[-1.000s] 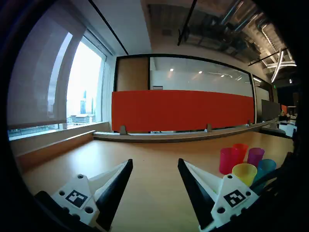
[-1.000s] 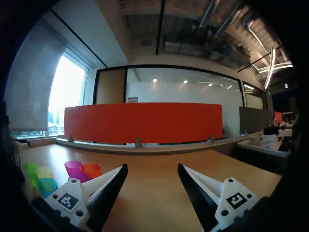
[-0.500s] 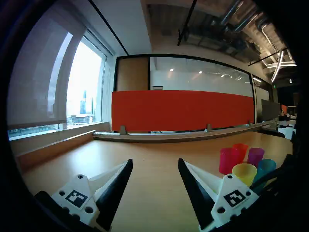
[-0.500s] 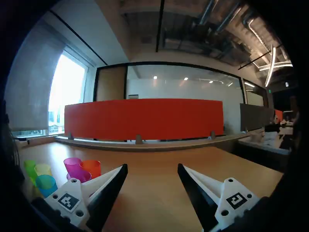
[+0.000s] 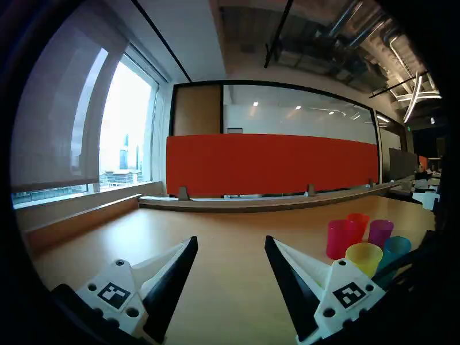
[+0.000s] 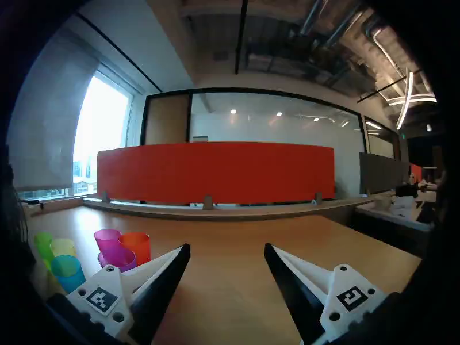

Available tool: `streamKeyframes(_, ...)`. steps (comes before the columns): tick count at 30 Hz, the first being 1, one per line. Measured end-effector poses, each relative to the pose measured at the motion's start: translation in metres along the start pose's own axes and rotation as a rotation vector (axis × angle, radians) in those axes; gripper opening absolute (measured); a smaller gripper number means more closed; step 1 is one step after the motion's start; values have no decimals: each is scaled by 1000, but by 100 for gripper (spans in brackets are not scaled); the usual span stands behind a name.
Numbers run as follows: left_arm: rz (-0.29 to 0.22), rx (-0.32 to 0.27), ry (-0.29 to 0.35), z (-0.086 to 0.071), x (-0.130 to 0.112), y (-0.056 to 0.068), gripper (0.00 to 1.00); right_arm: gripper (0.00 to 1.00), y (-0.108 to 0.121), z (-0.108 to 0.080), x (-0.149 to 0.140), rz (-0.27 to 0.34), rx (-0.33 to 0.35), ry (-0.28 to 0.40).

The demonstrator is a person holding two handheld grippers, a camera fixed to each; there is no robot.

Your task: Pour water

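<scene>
- Holding my left gripper (image 5: pixel 230 239) and right gripper (image 6: pixel 226 246) released, empty, over the table (image 5: pixel 230 221).
- The cups (image 5: pixel 339 238) stand bunched; reaching for one, I may knock its neighbours over.

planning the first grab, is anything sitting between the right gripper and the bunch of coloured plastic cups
Nothing visible does. The cluster of translucent coloured plastic cups stands on the light wooden tabletop, left of the open right gripper, with only bare wood showing between, though the gripper itself hides part of that stretch.
</scene>
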State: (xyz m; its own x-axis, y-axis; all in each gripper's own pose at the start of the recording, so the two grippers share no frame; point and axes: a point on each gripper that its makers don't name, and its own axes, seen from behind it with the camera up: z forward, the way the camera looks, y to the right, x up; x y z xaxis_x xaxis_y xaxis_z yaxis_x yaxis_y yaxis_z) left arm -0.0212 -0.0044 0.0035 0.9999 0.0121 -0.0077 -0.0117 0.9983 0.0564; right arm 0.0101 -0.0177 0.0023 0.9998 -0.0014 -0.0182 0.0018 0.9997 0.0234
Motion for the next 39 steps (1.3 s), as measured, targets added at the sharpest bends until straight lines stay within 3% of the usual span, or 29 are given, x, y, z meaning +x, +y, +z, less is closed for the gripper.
streamKeyframes(39, 0, 0, 0, 0, 0, 0, 86, 100, -1, -3, -4, -2, 2, -2)
